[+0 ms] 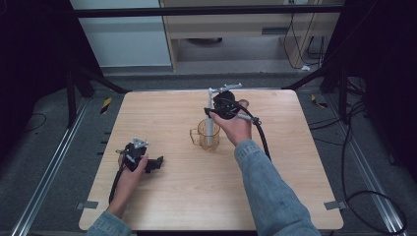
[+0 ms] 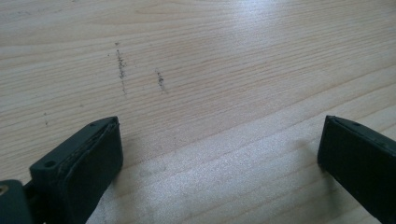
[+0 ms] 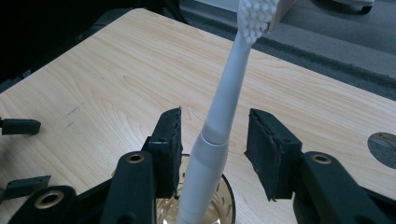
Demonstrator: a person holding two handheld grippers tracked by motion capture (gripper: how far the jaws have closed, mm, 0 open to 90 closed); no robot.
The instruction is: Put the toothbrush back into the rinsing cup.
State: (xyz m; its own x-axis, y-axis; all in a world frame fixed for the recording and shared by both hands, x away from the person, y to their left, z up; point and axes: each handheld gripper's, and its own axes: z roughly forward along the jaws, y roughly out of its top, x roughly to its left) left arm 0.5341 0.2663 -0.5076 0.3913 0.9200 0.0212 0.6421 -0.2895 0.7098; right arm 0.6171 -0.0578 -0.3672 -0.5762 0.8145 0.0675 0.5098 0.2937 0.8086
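One wooden table carries one clear amber cup with a handle, near its middle. One white electric toothbrush stands upright in the cup, bristle head up. The right gripper hovers just over the cup's rim, and the toothbrush's handle rises between its jaws. Those jaws stand moderately open, a gap on each side of the handle, so they grip nothing; whether a pad brushes the cup's rim I cannot tell. The left gripper lies low on the table near its left edge, well apart from the cup. Its jaws are spread wide over bare wood, holding nothing.
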